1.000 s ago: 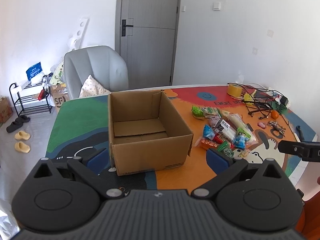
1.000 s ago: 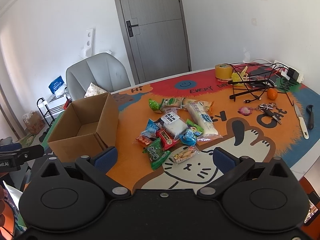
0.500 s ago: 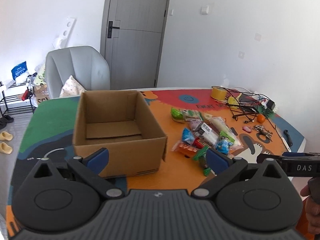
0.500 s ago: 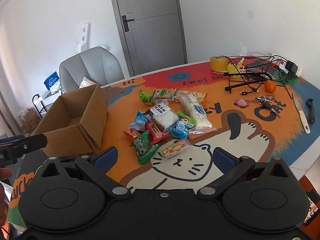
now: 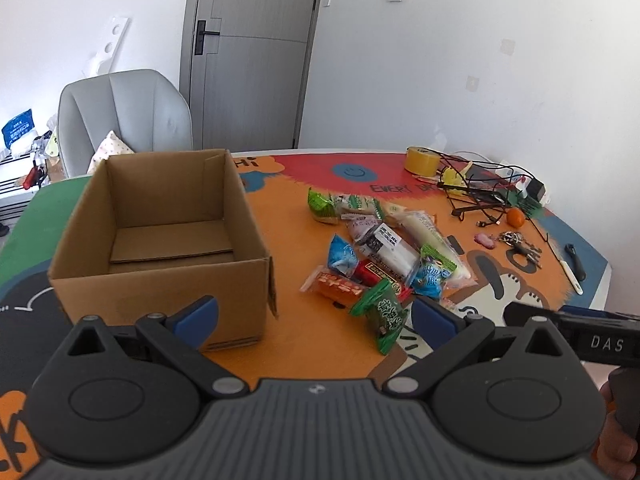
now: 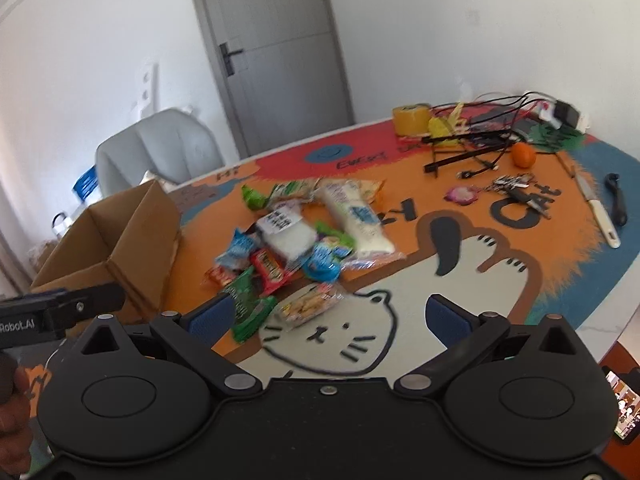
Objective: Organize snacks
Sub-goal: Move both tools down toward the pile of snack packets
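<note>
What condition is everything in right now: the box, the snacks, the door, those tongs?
Cardboard box: upright, open on top, nothing inside.
Snack packets: sealed, heaped on the table beside the box.
Door: closed.
Left tongs: open, holding nothing.
Right tongs: open, holding nothing.

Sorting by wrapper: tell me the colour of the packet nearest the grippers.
Green packet, clearest in left wrist view.

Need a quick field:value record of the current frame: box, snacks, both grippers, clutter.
box: cardboard box, open top, nothing inside, on the table
snacks: snack pile loose on the table, right of the box, none boxed
left gripper: open, holds nothing, above the near table edge
right gripper: open, holds nothing, facing the pile
nearest packet: green packet
clutter: tape roll, orange, keys, cables at the far right
</note>
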Demonstrator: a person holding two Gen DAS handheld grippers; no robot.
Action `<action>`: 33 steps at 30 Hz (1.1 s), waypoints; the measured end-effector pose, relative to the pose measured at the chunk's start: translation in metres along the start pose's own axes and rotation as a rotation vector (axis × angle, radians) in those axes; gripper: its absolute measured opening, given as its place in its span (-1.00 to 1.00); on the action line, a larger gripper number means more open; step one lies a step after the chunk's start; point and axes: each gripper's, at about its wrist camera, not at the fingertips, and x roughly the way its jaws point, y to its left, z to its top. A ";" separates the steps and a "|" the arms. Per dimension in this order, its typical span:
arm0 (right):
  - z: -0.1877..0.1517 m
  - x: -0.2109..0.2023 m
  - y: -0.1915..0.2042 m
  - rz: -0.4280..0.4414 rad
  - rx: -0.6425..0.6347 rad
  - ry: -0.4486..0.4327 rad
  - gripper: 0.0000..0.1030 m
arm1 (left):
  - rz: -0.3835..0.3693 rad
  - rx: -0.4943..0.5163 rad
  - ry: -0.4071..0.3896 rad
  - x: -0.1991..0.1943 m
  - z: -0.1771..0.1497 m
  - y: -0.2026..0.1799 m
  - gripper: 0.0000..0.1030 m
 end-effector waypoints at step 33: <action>-0.005 0.082 -0.029 0.074 0.051 0.138 0.28 | -0.025 0.005 0.111 0.104 -0.008 -0.045 0.38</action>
